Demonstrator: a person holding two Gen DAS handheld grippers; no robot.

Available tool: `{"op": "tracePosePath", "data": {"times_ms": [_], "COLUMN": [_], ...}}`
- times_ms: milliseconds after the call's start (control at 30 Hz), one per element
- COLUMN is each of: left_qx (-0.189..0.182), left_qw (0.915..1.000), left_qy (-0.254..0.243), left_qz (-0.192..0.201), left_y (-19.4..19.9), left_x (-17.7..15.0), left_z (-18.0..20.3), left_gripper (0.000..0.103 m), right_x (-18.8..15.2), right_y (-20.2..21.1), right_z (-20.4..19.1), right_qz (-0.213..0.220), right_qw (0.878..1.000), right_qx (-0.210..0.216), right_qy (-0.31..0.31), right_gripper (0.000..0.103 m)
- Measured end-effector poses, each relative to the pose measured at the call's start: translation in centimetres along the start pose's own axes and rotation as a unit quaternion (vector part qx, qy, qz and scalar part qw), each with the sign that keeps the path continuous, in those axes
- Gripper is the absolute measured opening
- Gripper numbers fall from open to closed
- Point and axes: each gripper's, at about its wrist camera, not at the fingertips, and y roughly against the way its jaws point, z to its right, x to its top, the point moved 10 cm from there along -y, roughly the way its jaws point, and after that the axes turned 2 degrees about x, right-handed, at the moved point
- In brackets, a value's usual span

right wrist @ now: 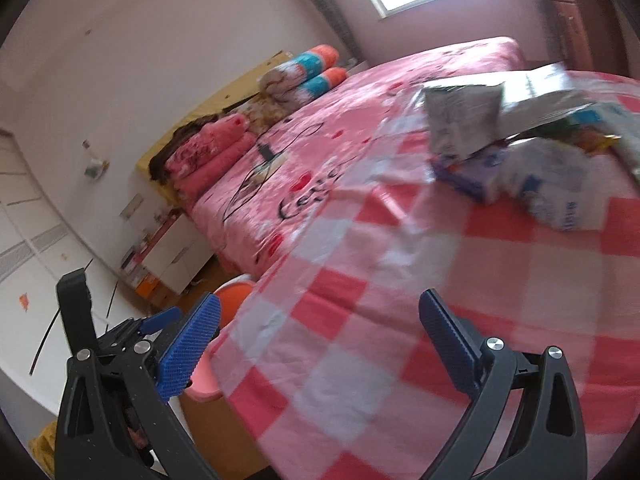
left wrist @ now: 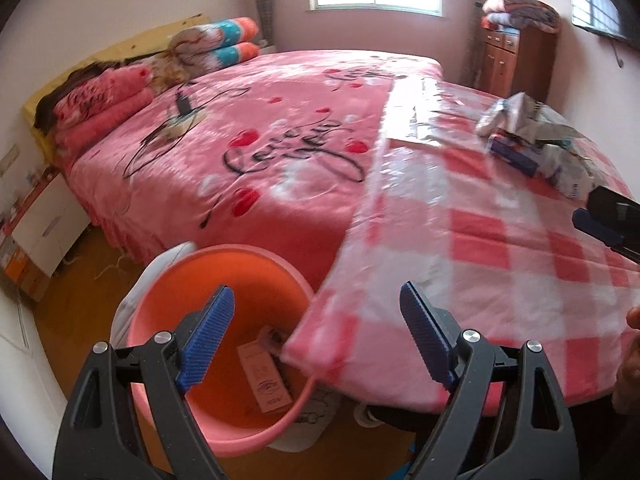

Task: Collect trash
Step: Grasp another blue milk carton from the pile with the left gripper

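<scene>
1. We hold our left gripper (left wrist: 316,334) over the table's near-left corner, fingers apart with nothing between them.
2. Our right gripper (right wrist: 320,340) hovers above the checked tablecloth (right wrist: 440,280), fingers apart too.
3. Crumpled wrappers and a small box (right wrist: 520,152) lie heaped near the table's far-right edge.
4. An orange bucket (left wrist: 168,280) on the wooden floor holds a carton (left wrist: 264,376).
5. A pink bed (left wrist: 248,140) fills the room beyond the table.

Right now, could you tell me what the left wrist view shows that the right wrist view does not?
Only the left wrist view looks into the pink bucket, showing a flat carton at its bottom. Only the right wrist view shows the white wardrobe doors. Both show the checked tablecloth, the trash pile on it, the pink bed, and open, empty jaws.
</scene>
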Motion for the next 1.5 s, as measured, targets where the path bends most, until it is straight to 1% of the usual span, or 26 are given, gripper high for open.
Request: {"op": "tracePosePath", "data": {"times_ms": [67,200,300,433,533,600,667,733,833,933,1000,1033,1100,1167,1200,1300,1367,1433,1500], "left_qx": [-0.003,-0.019,-0.03,-0.063,-0.073,-0.085,-0.096,-0.104,-0.125,-0.119,-0.117,-0.117,-0.116,-0.109,-0.108,-0.11,-0.121,-0.137,-0.142], "left_qw": [0.9999,0.9994,0.9985,0.9956,0.9923,0.9899,0.9865,0.9835,0.9791,0.9762,0.975,0.9741,0.9725,0.9717,0.9714,0.9707,0.9704,0.9704,0.9711], "left_qy": [-0.013,-0.024,-0.036,-0.056,-0.088,-0.102,-0.124,-0.142,-0.159,-0.181,-0.188,-0.192,-0.199,-0.204,-0.203,-0.202,-0.194,-0.182,-0.176], "left_qz": [0.005,0.012,0.028,0.04,0.048,0.051,0.046,0.042,0.019,-0.002,-0.014,-0.021,-0.033,-0.049,-0.058,-0.071,-0.078,-0.081,-0.077], "left_y": [0.3,0.7,1.2,1.8,1.9,1.5,1.0,0.4,-1.2,-3.4,-4.6,-5.2,-6.2,-7.6,-8.3,-9.3,-9.7,-9.7,-9.7], "left_x": [0.8,2.5,4.5,8.1,10.7,12.4,14.2,15.3,16.8,18.1,18.7,18.8,18.9,18.9,18.7,18.5,18.3,18.2,18.0], "left_z": [1.5,4.2,6.4,10.4,13.3,15.2,17.7,19.5,22.2,24.1,24.8,25.1,25.4,25.5,25.6,25.7,25.9,26.0,26.2], "left_gripper": [0.085,0.085,0.085,0.085,0.085,0.085,0.085,0.085,0.085,0.085,0.081,0.078,0.076,0.07,0.068,0.057,0.045,0.035,0.033], "right_x": [0.6,1.5,1.9,2.6,3.5,4.0,4.3,4.4,4.7,4.8,4.7,4.7,4.6,4.5,4.5,4.4,4.4,4.3,4.3], "right_y": [1.0,2.8,4.0,5.5,6.9,7.7,8.3,9.0,9.8,10.3,10.8,11.0,11.1,11.1,11.2,11.1,11.3,11.2,11.3], "right_z": [1.0,3.5,5.7,8.1,9.3,9.9,10.6,11.4,12.8,14.0,14.7,15.2,15.9,16.5,16.7,17.0,17.1,17.4,17.7], "right_qz": [0.016,0.041,0.055,0.073,0.089,0.1,0.107,0.111,0.117,0.119,0.12,0.12,0.12,0.118,0.118,0.116,0.117,0.115,0.113], "right_qw": [1.0,0.998,0.996,0.993,0.99,0.989,0.988,0.986,0.984,0.982,0.981,0.981,0.979,0.978,0.978,0.978,0.978,0.978,0.977], "right_qx": [-0.007,-0.039,-0.057,-0.066,-0.079,-0.081,-0.076,-0.078,-0.09,-0.093,-0.095,-0.096,-0.095,-0.095,-0.096,-0.095,-0.097,-0.098,-0.102], "right_qy": [-0.006,-0.018,-0.039,-0.072,-0.074,-0.075,-0.086,-0.093,-0.099,-0.112,-0.117,-0.122,-0.132,-0.14,-0.141,-0.144,-0.144,-0.145,-0.147], "right_gripper": [0.098,0.098,0.098,0.098,0.098,0.098,0.098,0.098,0.098,0.098,0.098,0.098,0.098,0.098,0.098,0.098,0.098,0.098,0.098]}}
